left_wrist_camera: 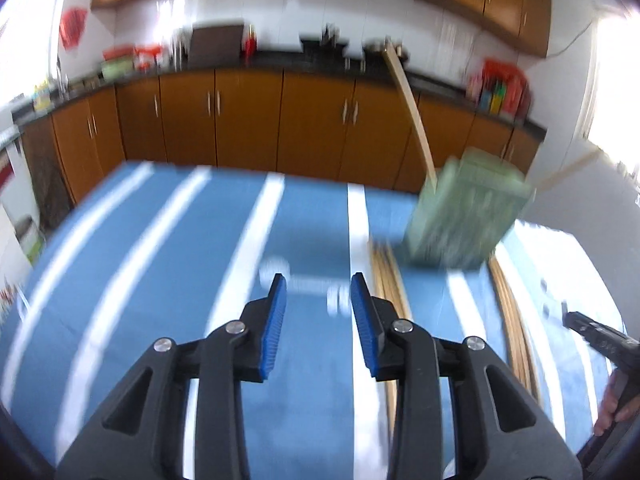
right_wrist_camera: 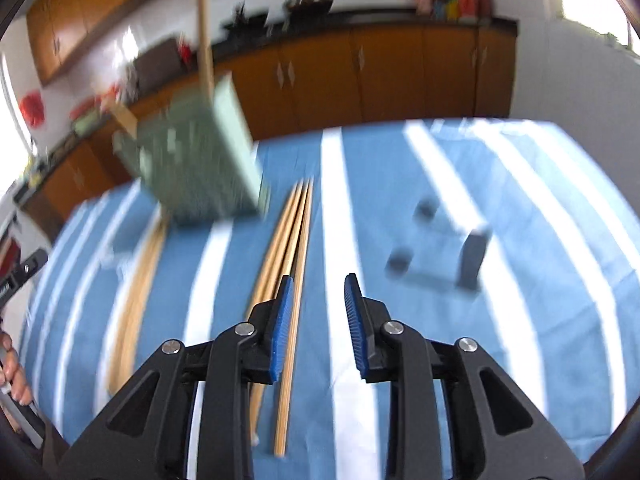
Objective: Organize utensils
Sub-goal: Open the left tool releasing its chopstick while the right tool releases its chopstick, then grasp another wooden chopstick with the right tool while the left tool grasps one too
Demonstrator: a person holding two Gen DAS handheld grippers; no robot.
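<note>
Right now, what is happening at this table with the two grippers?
A person holds a gripper in each hand above a table with a blue and white striped cloth. Both the left gripper and the right gripper have their jaws open and hold nothing. A green utensil holder stands on the cloth with a wooden stick already in it. Loose wooden chopsticks lie beside it, just next to the right gripper. The pictures are blurred, so small details are unclear.

Right tongs (right_wrist_camera: 318,284) gape empty above wooden chopsticks (right_wrist_camera: 294,220) on a blue-striped cloth (right_wrist_camera: 520,208), green holder (right_wrist_camera: 200,160) beyond.
</note>
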